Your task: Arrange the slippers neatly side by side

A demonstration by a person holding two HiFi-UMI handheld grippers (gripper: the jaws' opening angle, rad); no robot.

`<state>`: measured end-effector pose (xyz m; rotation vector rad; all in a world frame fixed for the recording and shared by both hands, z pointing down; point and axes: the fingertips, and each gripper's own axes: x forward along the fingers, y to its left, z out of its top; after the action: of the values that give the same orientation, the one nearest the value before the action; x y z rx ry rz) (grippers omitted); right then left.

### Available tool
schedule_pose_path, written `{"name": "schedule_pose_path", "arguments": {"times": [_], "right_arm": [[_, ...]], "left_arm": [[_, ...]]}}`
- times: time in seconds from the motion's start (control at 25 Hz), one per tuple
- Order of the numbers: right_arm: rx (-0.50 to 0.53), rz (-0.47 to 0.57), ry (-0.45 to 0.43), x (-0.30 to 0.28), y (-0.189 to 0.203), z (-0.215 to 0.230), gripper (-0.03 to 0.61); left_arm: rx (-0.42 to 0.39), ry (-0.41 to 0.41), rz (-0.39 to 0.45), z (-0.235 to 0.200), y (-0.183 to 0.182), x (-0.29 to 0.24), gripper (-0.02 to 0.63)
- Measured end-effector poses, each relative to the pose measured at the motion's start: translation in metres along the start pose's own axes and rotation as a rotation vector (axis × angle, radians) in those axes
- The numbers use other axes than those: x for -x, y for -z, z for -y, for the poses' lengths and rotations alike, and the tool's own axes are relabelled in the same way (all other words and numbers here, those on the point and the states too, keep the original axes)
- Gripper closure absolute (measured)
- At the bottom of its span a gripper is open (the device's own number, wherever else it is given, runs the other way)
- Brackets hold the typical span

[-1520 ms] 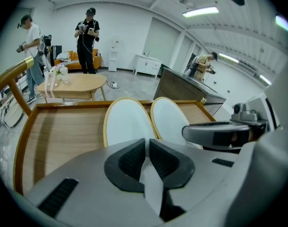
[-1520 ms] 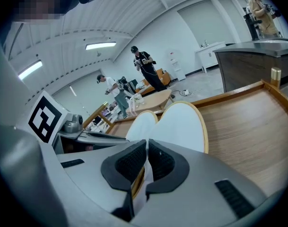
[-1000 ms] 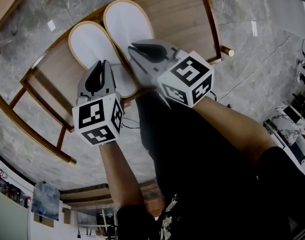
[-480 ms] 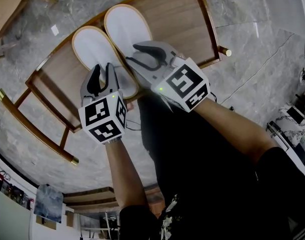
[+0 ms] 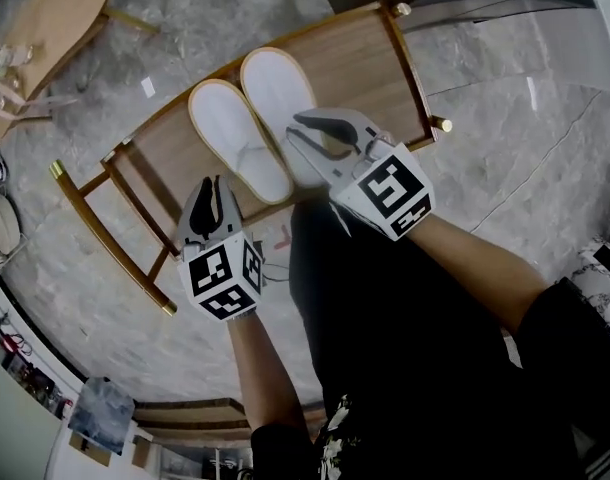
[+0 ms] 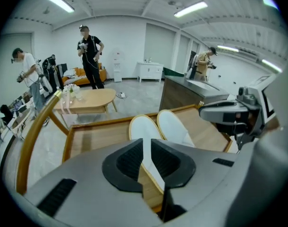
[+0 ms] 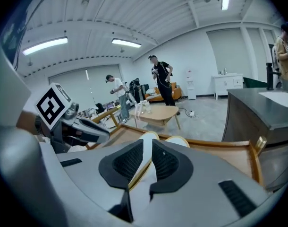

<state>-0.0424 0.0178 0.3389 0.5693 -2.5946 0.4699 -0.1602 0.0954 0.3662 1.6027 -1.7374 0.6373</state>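
The left gripper (image 5: 217, 184) hangs with its black ribbed pads a narrow slit apart, having just been closing, and nothing sits between them. The right gripper (image 5: 296, 128) is the same: jaws slightly parted, just closing, and empty. Both hover above the heel ends of the slippers (image 5: 230, 133), which lie side by side, touching along their length, toes pointing away, on a wooden table (image 5: 370, 53). They are flat, rounded ovals of white cloth edged with a thin tan rim. The head view alone shows the table's slatted frame, its brass-tipped legs and the grey veined stone floor (image 5: 505, 138). The gripper views show instead the room beyond: a low oval wooden table (image 6: 89, 100), standing people (image 6: 89, 56), white walls and strip lights (image 7: 45, 45).
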Motion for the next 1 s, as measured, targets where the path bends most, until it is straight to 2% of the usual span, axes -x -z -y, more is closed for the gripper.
{"name": "schedule_pose_path", "arguments": {"times": [0.04, 0.16, 0.32, 0.48, 0.76, 0.88, 1.0], "right_arm": [[0.023, 0.013, -0.005, 0.006, -0.007, -0.002, 0.532], [0.08, 0.037, -0.005, 0.025, -0.023, -0.008, 0.551], [0.096, 0.072, 0.043, 0.041, -0.043, -0.017, 0.569], [0.078, 0.135, 0.086, 0.052, -0.063, -0.035, 0.578], [0.085, 0.28, 0.108, 0.073, -0.101, -0.07, 0.578], [0.076, 0.318, 0.138, 0.095, -0.112, -0.079, 0.578], [0.083, 0.349, 0.192, 0.121, -0.119, -0.081, 0.578]], "left_arm": [[0.006, -0.02, 0.027, -0.002, -0.005, 0.011, 0.58], [0.011, -0.057, 0.092, 0.003, -0.018, 0.036, 0.599], [0.017, -0.043, 0.16, 0.012, -0.032, 0.055, 0.607], [-0.079, -0.014, 0.212, 0.016, -0.055, 0.075, 0.609], [-0.197, -0.015, 0.318, 0.016, -0.089, 0.115, 0.611], [-0.219, -0.013, 0.392, 0.022, -0.105, 0.141, 0.611], [-0.307, -0.05, 0.49, 0.029, -0.118, 0.166, 0.611]]}}
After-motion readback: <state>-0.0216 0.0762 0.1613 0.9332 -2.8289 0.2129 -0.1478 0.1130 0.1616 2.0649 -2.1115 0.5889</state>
